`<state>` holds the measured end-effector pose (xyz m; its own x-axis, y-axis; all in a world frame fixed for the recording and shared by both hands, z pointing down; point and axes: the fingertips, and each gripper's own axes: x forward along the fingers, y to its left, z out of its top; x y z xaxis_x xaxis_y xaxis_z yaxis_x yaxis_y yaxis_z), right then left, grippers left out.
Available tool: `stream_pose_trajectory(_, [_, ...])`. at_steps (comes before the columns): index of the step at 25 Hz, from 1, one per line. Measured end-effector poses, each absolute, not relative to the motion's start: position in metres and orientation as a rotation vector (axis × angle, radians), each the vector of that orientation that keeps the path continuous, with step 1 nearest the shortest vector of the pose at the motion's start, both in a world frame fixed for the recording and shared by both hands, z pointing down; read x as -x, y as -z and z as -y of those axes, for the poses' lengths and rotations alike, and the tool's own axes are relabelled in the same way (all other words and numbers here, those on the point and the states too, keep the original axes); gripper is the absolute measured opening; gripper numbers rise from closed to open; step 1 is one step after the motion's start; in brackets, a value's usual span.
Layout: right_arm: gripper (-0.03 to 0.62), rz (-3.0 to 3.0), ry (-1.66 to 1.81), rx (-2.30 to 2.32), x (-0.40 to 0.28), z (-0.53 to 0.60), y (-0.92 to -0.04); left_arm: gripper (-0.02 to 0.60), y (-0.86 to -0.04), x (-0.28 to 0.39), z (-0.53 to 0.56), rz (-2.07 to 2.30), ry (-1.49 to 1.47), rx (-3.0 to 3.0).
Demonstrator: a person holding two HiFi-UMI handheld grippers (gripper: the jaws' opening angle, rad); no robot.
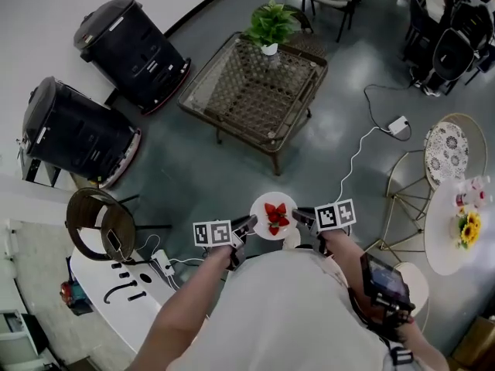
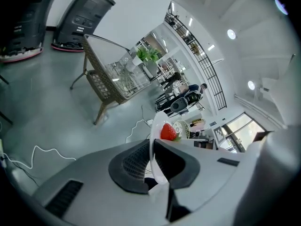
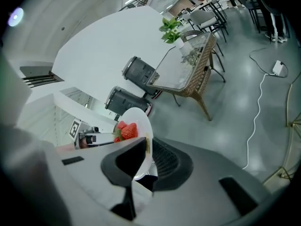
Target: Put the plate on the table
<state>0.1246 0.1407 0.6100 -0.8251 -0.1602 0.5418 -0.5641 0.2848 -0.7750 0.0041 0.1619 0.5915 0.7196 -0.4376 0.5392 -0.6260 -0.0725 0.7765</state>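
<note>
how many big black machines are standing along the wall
2. One black machine stands left of the wicker table; the other black machine is nearer the person, beside a brown chair. More may sit out of frame.

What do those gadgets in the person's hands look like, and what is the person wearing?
The left tool and right tool each have a grey body with two black, ribbed jaw pads. Each carries a white cube printed with black square markers. The person wears a white top and has a black device on the right arm.
</note>
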Motion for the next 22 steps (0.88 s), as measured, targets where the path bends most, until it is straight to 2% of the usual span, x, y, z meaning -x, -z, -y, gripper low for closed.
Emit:
stream_pose_trajectory(5, [0.04,2.209,-1.565,-0.647,-0.136,-0.097,-0.612,0.026,-0.593,-0.016,-0.12,0.871,-0.202,-1.694])
stream_pose_trajectory(22, [0.04,2.202,-1.595,-0.7,-0.141,-0.049,-0.612,0.026,-0.593,-0.02,-0.069,0.83,-0.177,-1.716])
